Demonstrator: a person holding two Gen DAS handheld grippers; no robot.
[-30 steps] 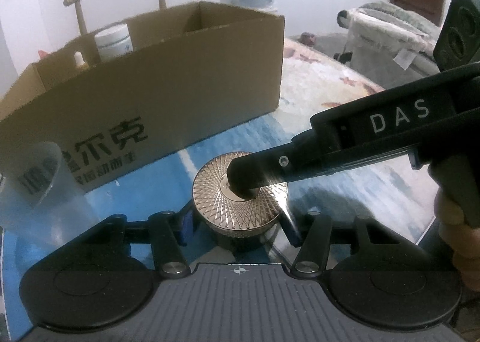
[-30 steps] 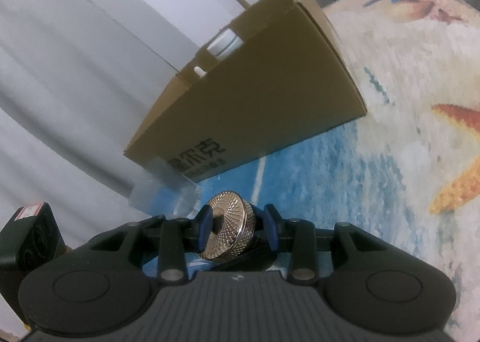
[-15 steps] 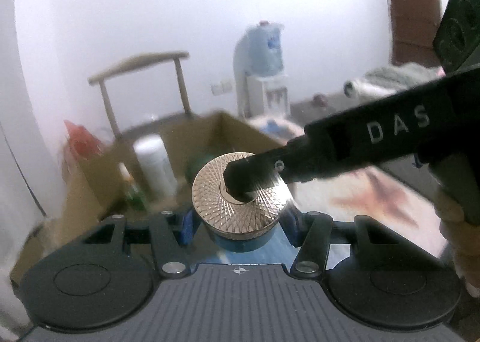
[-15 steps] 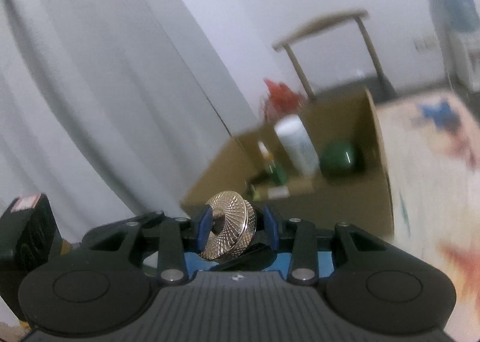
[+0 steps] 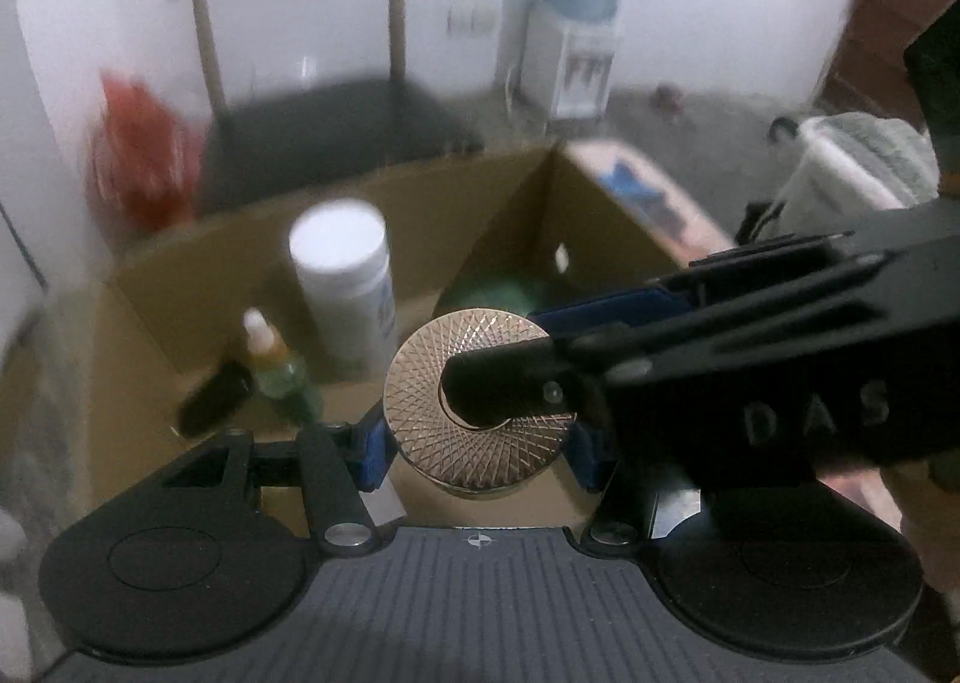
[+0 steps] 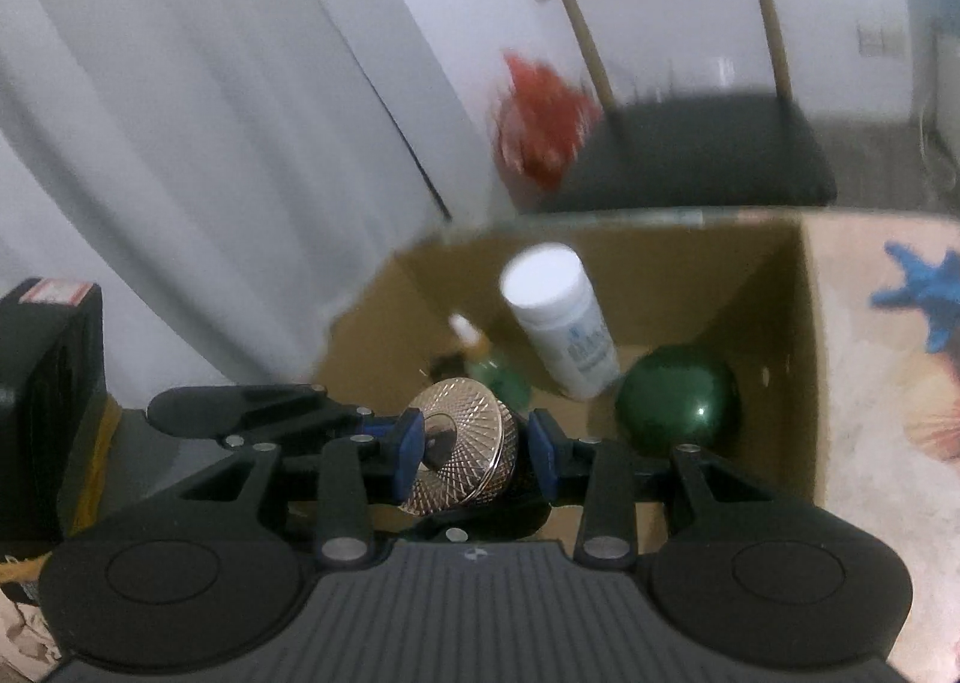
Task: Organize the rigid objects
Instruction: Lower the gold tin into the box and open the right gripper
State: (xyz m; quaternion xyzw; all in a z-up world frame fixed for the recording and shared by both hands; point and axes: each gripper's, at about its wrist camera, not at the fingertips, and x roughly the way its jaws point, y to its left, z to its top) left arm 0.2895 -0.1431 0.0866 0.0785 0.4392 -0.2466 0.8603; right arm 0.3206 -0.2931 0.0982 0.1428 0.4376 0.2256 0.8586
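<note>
Red bag (image 5: 141, 143) far left by the wall, blurred. Chair (image 5: 312, 125) behind the cardboard box (image 5: 420, 185); water dispenser (image 5: 570, 23) further right; a pale bundle (image 5: 858, 167) on the far right.

Inside the box, left to right: a dark flat thing (image 5: 216, 395), too blurred to name; a small dropper bottle (image 5: 273, 359); an upright white bottle (image 5: 345, 275); a green ball (image 6: 675, 401) in the right corner. The white bottle and the ball stand closest beyond the jar.

Jar with patterned metal lid (image 5: 480, 401) sits in the air over the box's near side, held by both tools. Left gripper (image 5: 480, 446) clamps the jar's sides with blue pads (image 5: 372, 452). Right gripper (image 6: 474, 446) grips it end to end, one finger on the lid's centre, the other on the base. In the left view the lid faces the camera; in the right view the jar's axis runs level, lid facing left.

Against a second ago: the jar was low over the blue patterned tablecloth (image 6: 882, 335) in front of the box wall; now it is raised, and the box's inside is visible. Both grips unchanged.
</note>
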